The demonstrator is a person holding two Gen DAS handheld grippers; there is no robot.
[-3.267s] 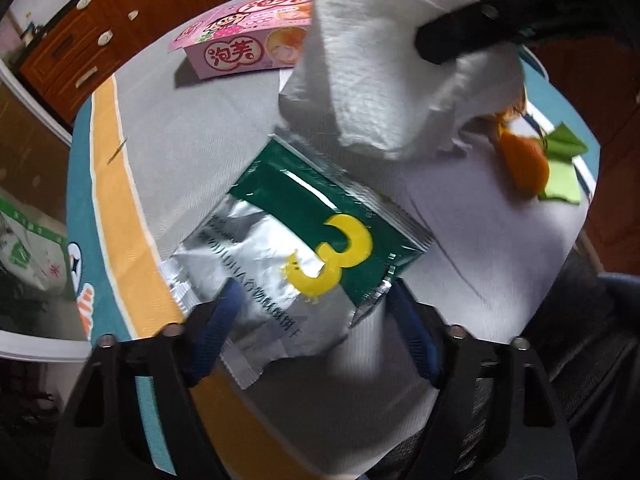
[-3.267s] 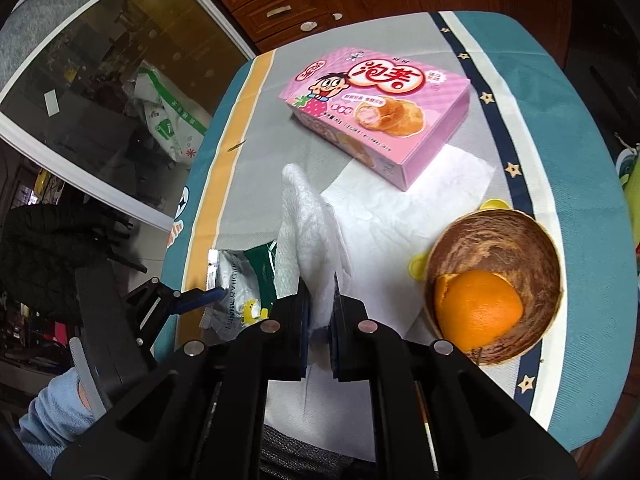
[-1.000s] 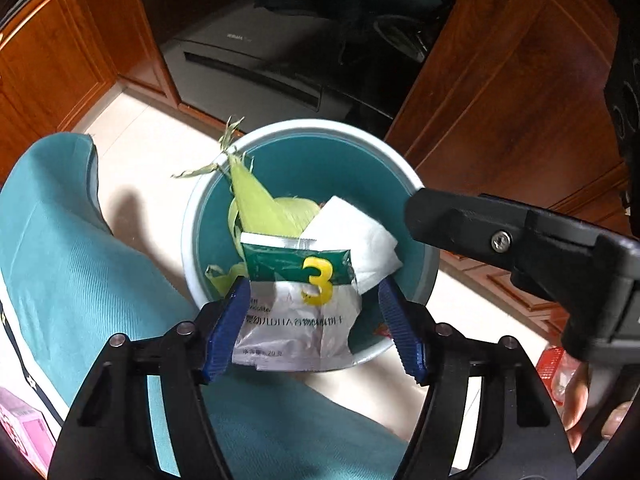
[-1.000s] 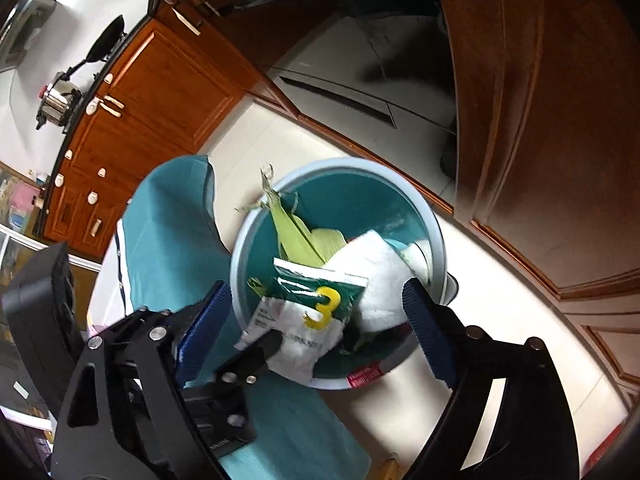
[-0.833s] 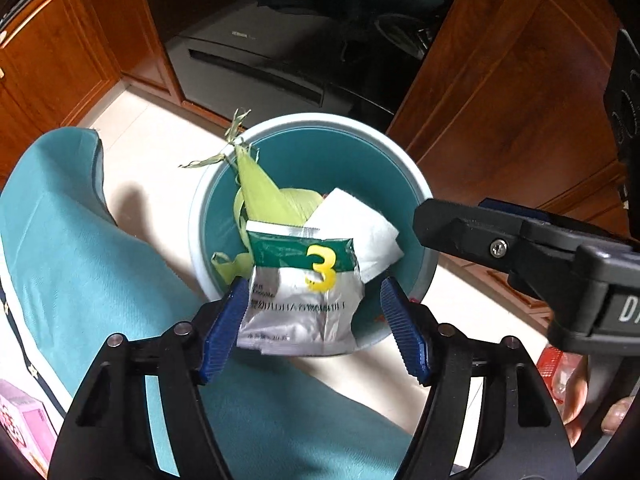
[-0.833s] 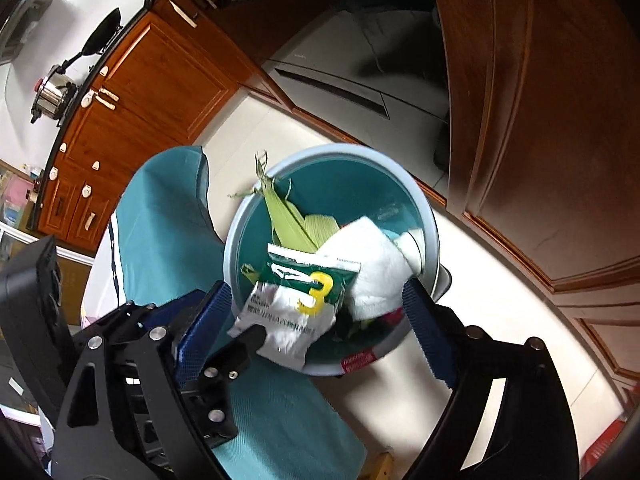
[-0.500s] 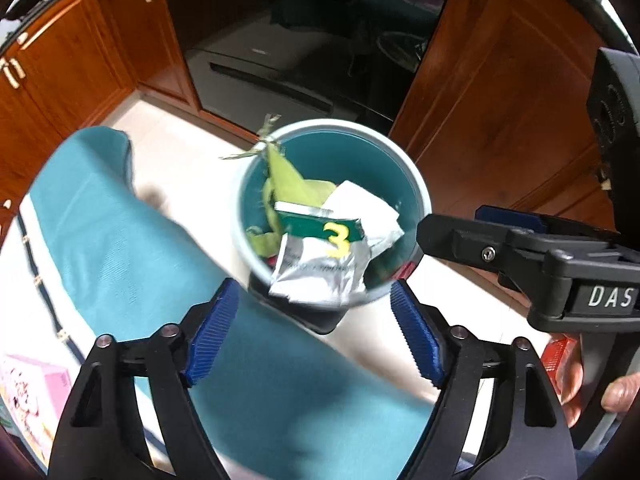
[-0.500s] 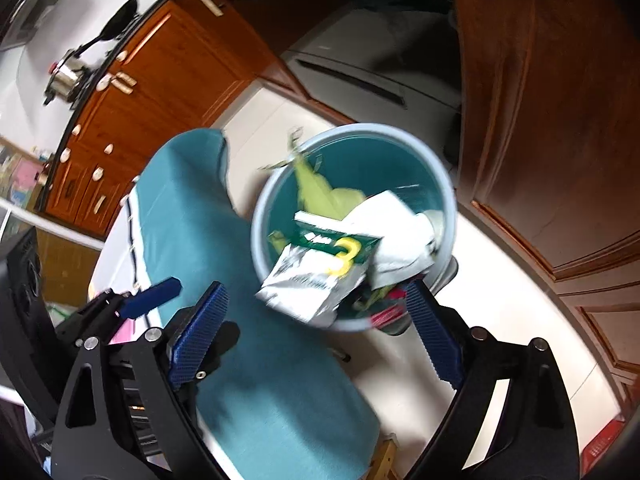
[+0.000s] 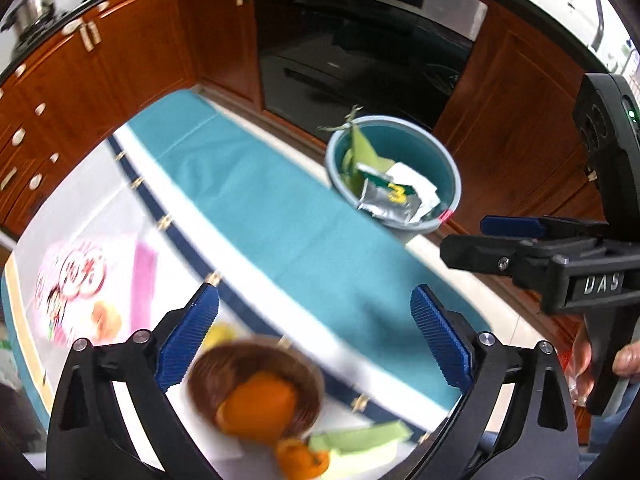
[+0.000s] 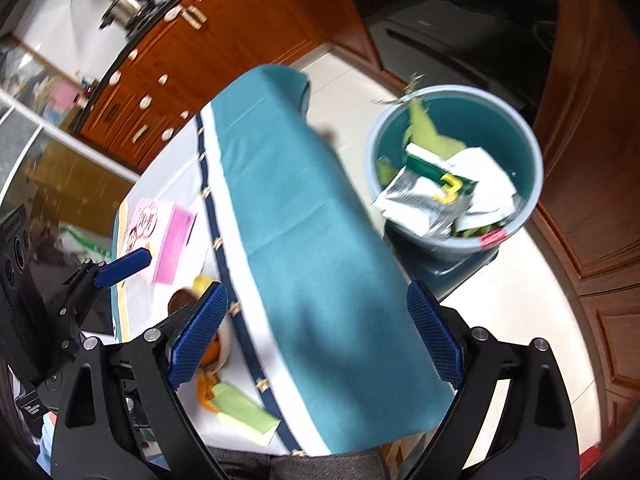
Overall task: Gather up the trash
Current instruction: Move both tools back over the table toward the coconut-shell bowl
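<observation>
Betw. our left gripper (image 9: 314,332) fingers nothing stands, jaws opening; right gripper (image 10: 316,326) also spread, gap empty. Tabletop (image 9: 256,208) edge w/ teal cloth is bare, free to cross. Near us the bowl (image 9: 304,364) w/ orange (image 9: 260,404), peel (image 9: 302,460) and pink box (image 9: 80,284) crowd the tabletop. Bin (image 10: 532,152) mouth on floor is part-filled by foil packet (image 10: 416,200), tissue (image 10: 488,176), husks (image 10: 428,124). Cabinets close behind the bin.

The left gripper (image 9: 314,334) points steeply down, jaws opening and empty; the right gripper (image 10: 316,330) gapes wide, empty.
</observation>
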